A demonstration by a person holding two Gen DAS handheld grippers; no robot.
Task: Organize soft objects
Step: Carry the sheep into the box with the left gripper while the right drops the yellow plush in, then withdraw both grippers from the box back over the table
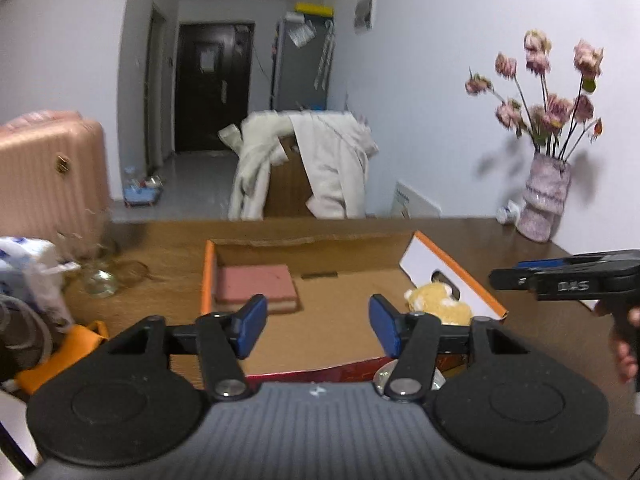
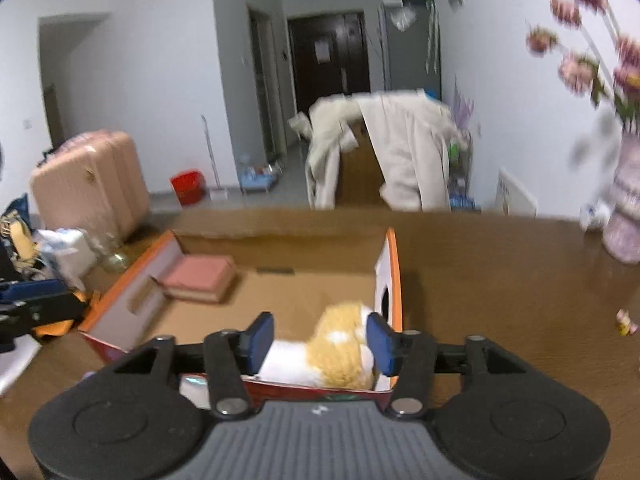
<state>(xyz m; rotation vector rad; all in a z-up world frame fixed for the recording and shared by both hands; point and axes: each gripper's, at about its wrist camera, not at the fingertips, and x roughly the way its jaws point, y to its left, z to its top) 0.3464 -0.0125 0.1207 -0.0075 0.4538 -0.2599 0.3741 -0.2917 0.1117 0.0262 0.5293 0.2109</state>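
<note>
The pink sponge (image 1: pixel 256 286) lies flat in the cardboard box's (image 1: pixel 256 242) far-left corner, long axis along the back wall; the yellow plush toy (image 2: pixel 340 350) sits against the right wall. Bare floor separates them. Both the left gripper (image 1: pixel 318 330) and the right gripper (image 2: pixel 320 344) hover spread, pinching nothing.

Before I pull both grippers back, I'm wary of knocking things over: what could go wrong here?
1. The plush toy lies between the right gripper's open pads, so it might snag and lift out of the box.
2. The vase of dried flowers looks top-heavy; a wide sweep could tip it.
3. A glass stands left of the box, near the left gripper.
</note>
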